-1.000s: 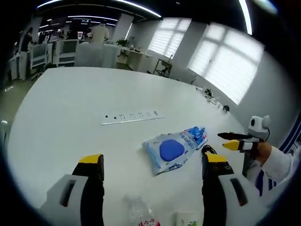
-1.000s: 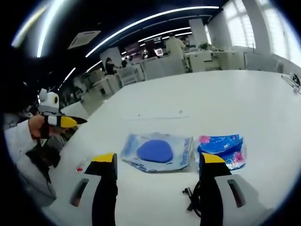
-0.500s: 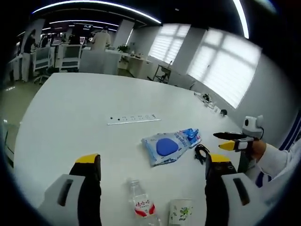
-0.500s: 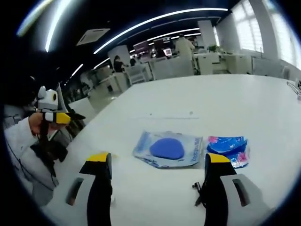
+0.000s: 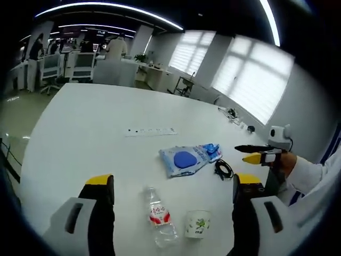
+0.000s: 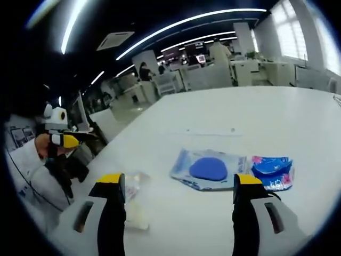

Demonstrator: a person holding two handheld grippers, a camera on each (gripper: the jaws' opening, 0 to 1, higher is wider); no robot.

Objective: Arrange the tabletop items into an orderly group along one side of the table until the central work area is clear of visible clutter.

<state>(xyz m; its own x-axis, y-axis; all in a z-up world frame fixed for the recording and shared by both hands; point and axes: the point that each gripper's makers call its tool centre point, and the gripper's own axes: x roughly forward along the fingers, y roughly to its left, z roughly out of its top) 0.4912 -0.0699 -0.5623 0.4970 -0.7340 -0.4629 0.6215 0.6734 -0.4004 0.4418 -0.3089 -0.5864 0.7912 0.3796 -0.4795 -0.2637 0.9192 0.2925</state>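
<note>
A wide white worktop [image 5: 80, 138] in an open office, seen from two hand-held claws; both are raised above the near edge with jaws spread apart and nothing between them — released, apparently held back to survey the clutter before picking anything up.

In the left gripper view, the left claw [image 5: 173, 186] frames a clear plastic water bottle [image 5: 159, 217] with a red label lying on its side, and just beside it an upright paper cup [image 5: 197, 223] with a green print; both sit nearest this claw, between its jaws. Farther out, toward the middle of the worktop, lie a clear packet holding a blue oval object [image 5: 184, 160], a smaller blue printed pouch [image 5: 211, 151] touching its end, and a coiled black cable [image 5: 223, 169] just beside them; beyond is a flat white power strip [image 5: 151, 130]. The right claw [image 5: 256, 153] enters from the right, held in a person's hand.

In the right gripper view, the right claw [image 6: 177, 184] faces the same packet [image 6: 209, 169] and pouch [image 6: 273, 170], near but not touching; the items are scattered centrally, so grouping seems not yet begun.
</note>
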